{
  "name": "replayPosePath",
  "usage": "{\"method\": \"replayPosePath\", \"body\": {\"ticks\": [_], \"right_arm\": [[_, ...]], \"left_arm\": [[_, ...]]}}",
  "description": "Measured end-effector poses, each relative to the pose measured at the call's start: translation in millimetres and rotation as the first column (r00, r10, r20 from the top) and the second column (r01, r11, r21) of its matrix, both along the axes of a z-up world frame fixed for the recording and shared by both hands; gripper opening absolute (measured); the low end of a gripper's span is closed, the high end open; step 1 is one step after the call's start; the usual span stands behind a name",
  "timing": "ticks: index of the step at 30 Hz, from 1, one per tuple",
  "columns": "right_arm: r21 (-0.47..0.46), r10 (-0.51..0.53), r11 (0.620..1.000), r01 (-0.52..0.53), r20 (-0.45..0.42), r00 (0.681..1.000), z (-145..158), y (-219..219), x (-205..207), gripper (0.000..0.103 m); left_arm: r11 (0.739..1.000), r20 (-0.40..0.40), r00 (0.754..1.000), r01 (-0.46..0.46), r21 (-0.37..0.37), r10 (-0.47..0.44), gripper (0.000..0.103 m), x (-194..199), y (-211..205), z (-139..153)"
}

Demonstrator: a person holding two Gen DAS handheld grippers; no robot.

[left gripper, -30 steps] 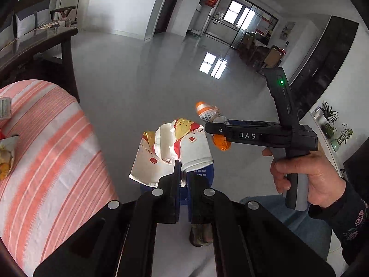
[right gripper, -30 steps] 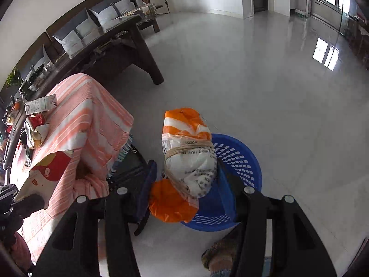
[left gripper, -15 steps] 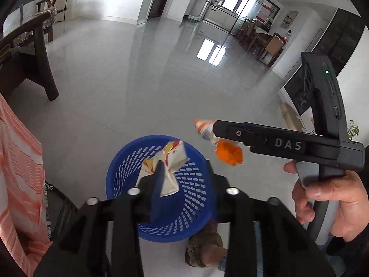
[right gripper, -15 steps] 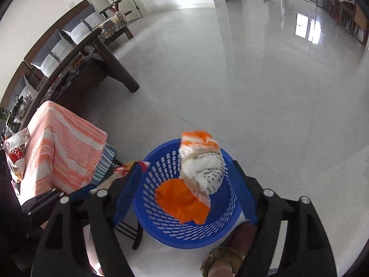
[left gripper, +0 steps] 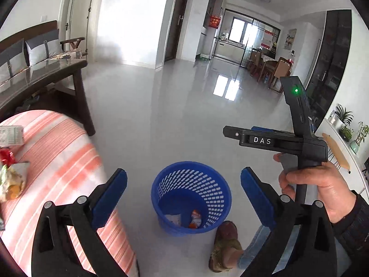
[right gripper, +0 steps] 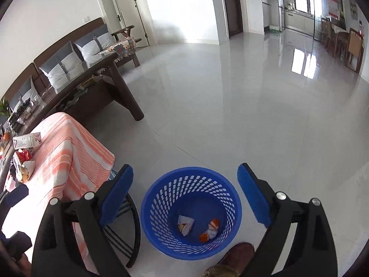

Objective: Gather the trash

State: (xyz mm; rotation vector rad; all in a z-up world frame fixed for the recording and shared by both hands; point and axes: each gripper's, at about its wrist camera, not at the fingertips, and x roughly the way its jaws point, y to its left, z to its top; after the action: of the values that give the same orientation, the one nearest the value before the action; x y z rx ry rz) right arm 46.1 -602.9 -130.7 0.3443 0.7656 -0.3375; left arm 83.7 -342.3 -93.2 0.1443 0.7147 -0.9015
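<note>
Hovering over the blue basket point(right gripper: 191, 212), the left gripper point(left gripper: 183, 182) and right gripper point(right gripper: 185, 180) have jaws spreading apart with nothing between them. Two pieces of trash point(right gripper: 198, 227) lie on the basket's bottom, so this drop looks done. What seem to be more wrappers point(right gripper: 23, 164) wait near the striped table's point(right gripper: 69, 152) left edge; reaching back there comes next.

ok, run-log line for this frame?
left gripper opening, empty | right gripper opening, empty | two wrappers in blue basket
</note>
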Motion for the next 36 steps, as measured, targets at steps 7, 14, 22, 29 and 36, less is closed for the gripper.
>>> {"method": "replayPosePath", "body": {"ticks": [7, 14, 22, 29, 36], "right_arm": [[-0.129, 0.28, 0.954, -0.271, 0.059, 0.958, 16.1, 154.1, -1.2, 0.092], [-0.048, 0.58, 0.813, -0.58, -0.018, 0.815, 2.6, 328.8, 19.8, 0.093], [-0.061, 0.609, 0.776, -0.627, -0.184, 0.772, -27.2, 424.9, 77.4, 0.094], [-0.074, 0.575, 0.797, -0.599, -0.209, 0.791, -30.9, 434.4, 118.0, 0.099], [-0.073, 0.525, 0.834, -0.548, -0.206, 0.826, -31.0, 440.0, 161.0, 0.099]], "left_arm": [[0.958, -0.049, 0.961, -0.264, 0.11, 0.271, 0.098, -5.9, 147.4, -1.0], [0.822, -0.048, 0.837, -0.524, 0.222, 0.546, 0.098, 12.8, 290.3, -16.6], [0.772, -0.062, 0.797, -0.559, 0.302, 0.601, 0.098, 51.5, 374.2, -47.2], [0.77, -0.055, 0.8, -0.554, 0.317, 0.598, 0.099, 93.4, 380.0, -50.6], [0.746, -0.055, 0.774, -0.586, 0.317, 0.631, 0.099, 106.2, 384.6, -53.1]]}}
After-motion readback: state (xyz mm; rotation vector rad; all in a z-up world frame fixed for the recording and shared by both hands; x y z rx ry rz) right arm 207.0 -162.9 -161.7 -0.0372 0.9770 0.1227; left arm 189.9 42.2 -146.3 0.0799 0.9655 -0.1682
